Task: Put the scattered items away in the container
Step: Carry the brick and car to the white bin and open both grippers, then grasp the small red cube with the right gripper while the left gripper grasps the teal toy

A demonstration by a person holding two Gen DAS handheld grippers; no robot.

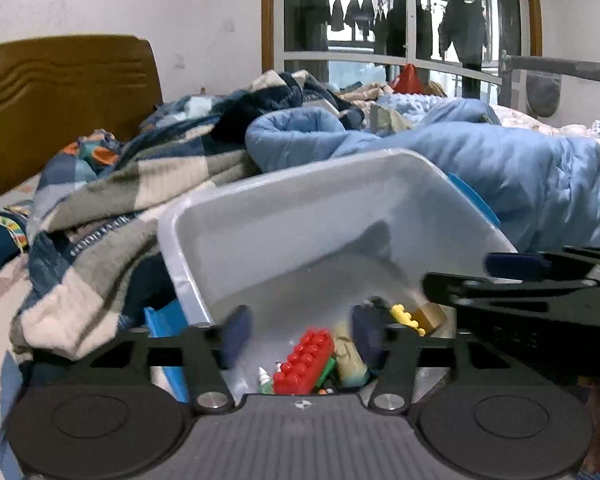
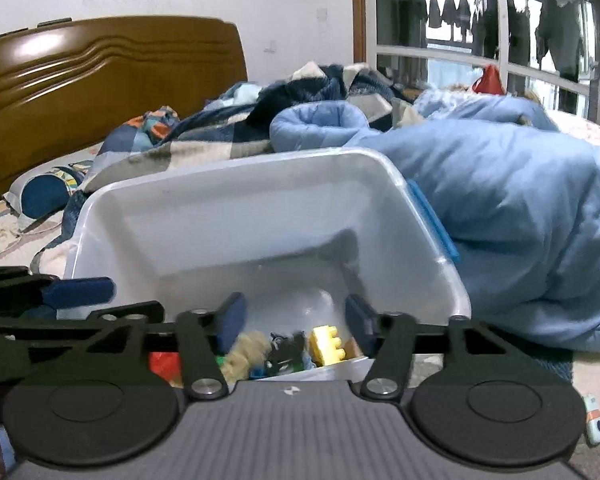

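Observation:
A translucent white plastic bin (image 1: pixel 260 216) with blue handles sits on the bed; it also shows in the right wrist view (image 2: pixel 220 216). Inside lie a red brick (image 1: pixel 302 362), a yellow brick (image 1: pixel 406 316), a beige plush piece (image 1: pixel 348 354) and small bits. In the right wrist view the yellow brick (image 2: pixel 327 345), the plush (image 2: pixel 246 350) and a dark toy (image 2: pixel 286 350) show. My left gripper (image 1: pixel 302 336) is open and empty over the bin's near edge. My right gripper (image 2: pixel 296 326) is open and empty beside it, over the bin.
A light blue quilt (image 2: pixel 500 208) lies right of the bin. A checked blanket (image 1: pixel 120 200) is heaped to the left. A wooden headboard (image 2: pixel 100 76) stands behind. A small white and green item (image 2: pixel 594 424) lies on the bed at lower right.

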